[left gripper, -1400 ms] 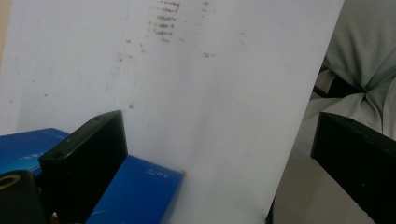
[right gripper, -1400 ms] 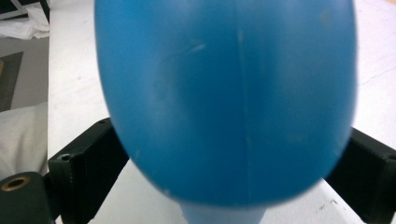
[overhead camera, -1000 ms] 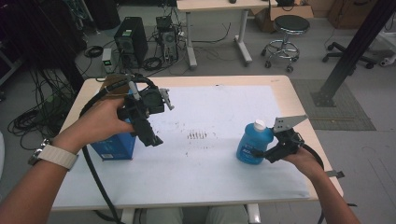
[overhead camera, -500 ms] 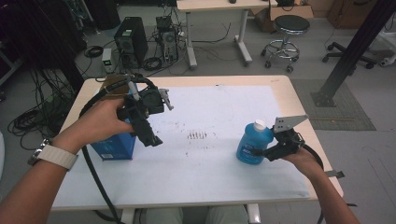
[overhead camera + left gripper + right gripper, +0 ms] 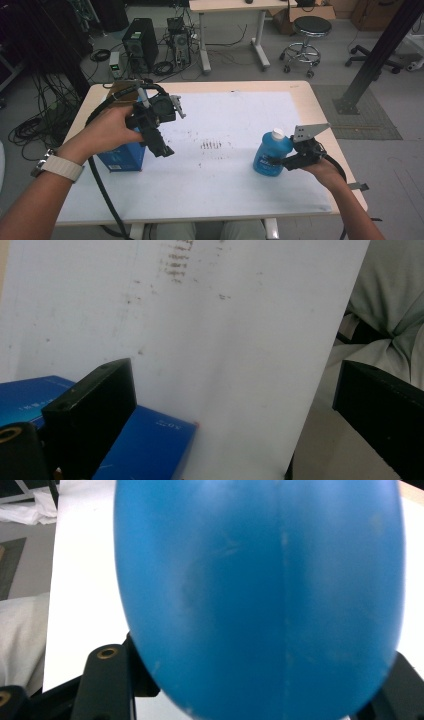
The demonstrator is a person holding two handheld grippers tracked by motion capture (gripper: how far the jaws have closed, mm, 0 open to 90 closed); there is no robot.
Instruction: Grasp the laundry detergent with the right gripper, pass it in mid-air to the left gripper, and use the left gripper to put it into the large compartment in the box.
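Observation:
A blue bottle (image 5: 270, 155) with a white cap stands upright on the white sheet (image 5: 225, 115) at the table's right. My right gripper (image 5: 284, 161) reaches it from the right. Its jaws have just been closing, with the bottle between them. In the right gripper view the bottle (image 5: 260, 595) bulges out between the two jaws and both press on its sides. At the left, a hand holds my left gripper (image 5: 161, 146) above a blue box (image 5: 122, 159). This gripper (image 5: 235, 405) is open with nothing between its jaws, and the box (image 5: 145, 450) lies just below its left jaw.
Dark smudges (image 5: 212, 145) mark the middle of the sheet. The wooden table edge (image 5: 320, 100) runs close behind the bottle. On the floor beyond the table are computer towers (image 5: 137, 42), a stool (image 5: 307, 30) and a black post (image 5: 375, 55). The person's lap (image 5: 385, 305) is at the near edge.

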